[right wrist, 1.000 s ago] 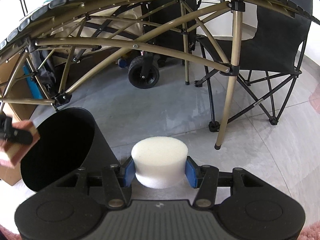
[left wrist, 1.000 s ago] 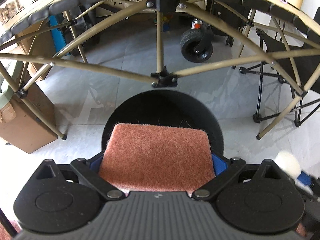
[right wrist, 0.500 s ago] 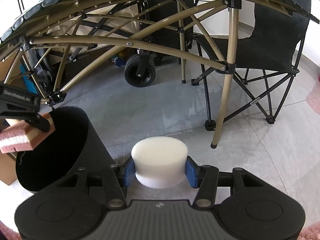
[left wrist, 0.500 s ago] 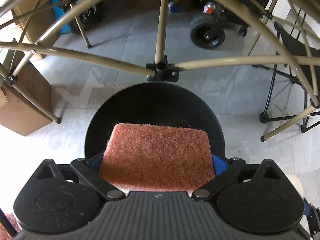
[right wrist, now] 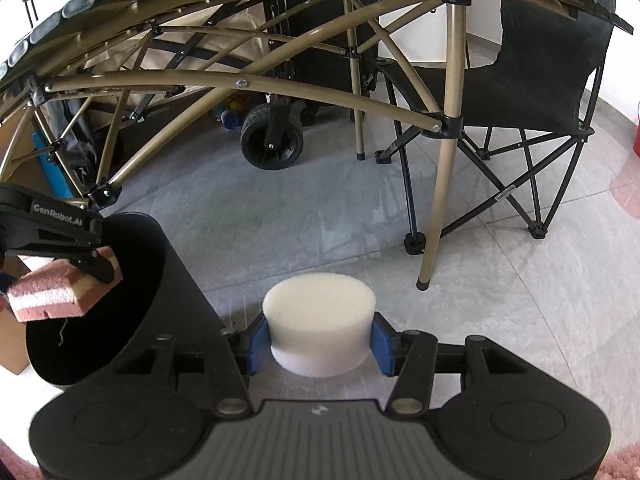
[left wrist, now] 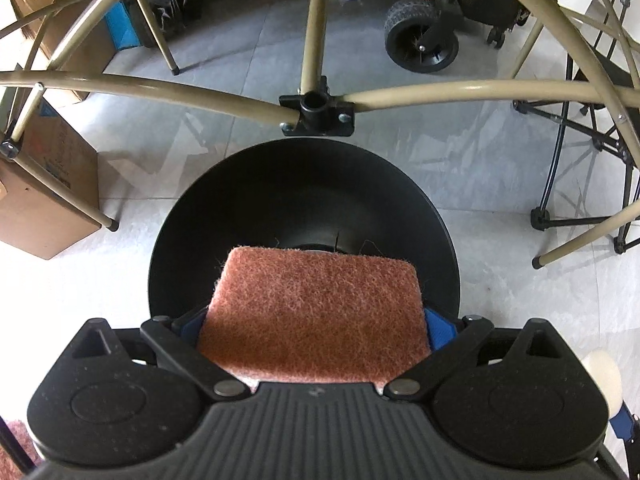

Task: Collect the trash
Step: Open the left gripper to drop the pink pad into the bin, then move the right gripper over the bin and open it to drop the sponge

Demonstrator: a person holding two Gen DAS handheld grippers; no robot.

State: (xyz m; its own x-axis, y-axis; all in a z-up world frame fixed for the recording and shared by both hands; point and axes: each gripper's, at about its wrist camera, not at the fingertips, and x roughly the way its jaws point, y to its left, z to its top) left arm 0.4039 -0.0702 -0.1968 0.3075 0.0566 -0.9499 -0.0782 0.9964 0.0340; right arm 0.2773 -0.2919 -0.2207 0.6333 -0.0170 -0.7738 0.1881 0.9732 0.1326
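A reddish-brown scouring sponge [left wrist: 316,316] is clamped in my left gripper [left wrist: 316,326], which points steeply down over the mouth of a black round bin [left wrist: 304,184]. From the right wrist view the same sponge [right wrist: 60,292] hangs above the bin's [right wrist: 160,300] near rim, pink and white on its side, held by the left gripper [right wrist: 80,264]. My right gripper [right wrist: 318,342] is shut on a white round foam puck [right wrist: 320,320], held to the right of the bin above the floor. That puck [left wrist: 604,376] shows at the lower right edge of the left wrist view.
Tan folding-table legs and cross tubes [left wrist: 316,112] arch just beyond the bin. A cardboard box [left wrist: 40,196] stands left of it. A black folding chair [right wrist: 540,80] and a wheeled cart's tyre [right wrist: 272,144] are behind on the grey tiled floor.
My left gripper has carried the sponge forward and down, further over the bin's mouth, and tilted more steeply. The right gripper with the foam puck has stayed in place.
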